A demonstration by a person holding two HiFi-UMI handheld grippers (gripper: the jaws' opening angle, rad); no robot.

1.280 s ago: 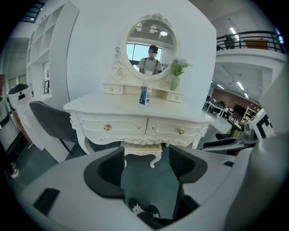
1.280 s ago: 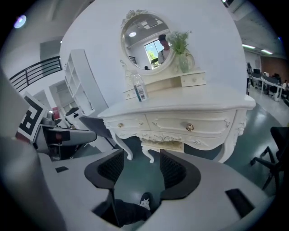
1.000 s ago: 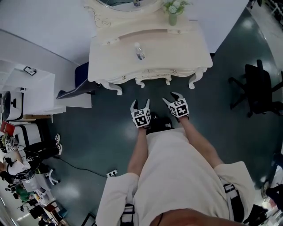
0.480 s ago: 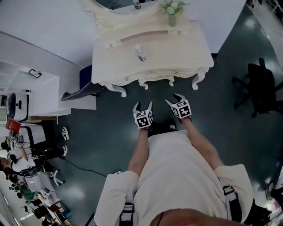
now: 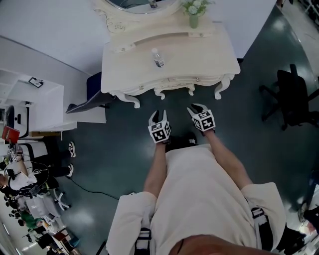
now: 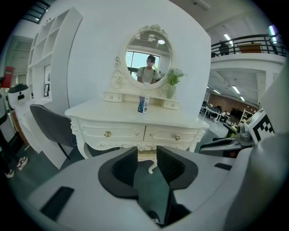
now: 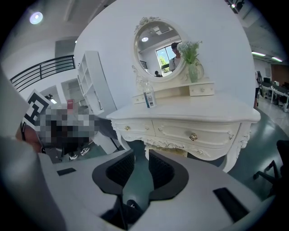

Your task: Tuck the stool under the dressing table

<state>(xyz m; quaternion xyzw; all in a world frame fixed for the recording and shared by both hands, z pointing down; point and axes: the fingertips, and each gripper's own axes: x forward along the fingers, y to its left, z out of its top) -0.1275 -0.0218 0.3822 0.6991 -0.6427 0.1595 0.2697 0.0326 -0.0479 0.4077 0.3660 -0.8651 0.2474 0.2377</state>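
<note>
The cream dressing table (image 5: 169,64) stands against the wall just ahead of me, with carved legs and two drawers (image 6: 144,133). No stool shows plainly. A pale yellowish thing (image 6: 147,155) sits low under the table, and I cannot tell what it is. My left gripper (image 5: 158,113) and right gripper (image 5: 196,107) hang side by side over the dark floor, short of the table's front edge. Both have just been closing. A narrow gap still shows between the left gripper's (image 6: 147,151) pads and the right gripper's (image 7: 141,153) pads, with nothing in either.
On the tabletop stand a small bottle (image 5: 157,59) and a vase of flowers (image 5: 194,15) below an oval mirror (image 6: 148,56). A dark chair (image 5: 92,94) sits beside the table's left end. A black office chair (image 5: 291,97) stands at right, white shelving (image 5: 30,99) at left.
Both grippers' jaws have narrowed from wide apart to a slim gap. The hands have stayed where they were in front of the table.
</note>
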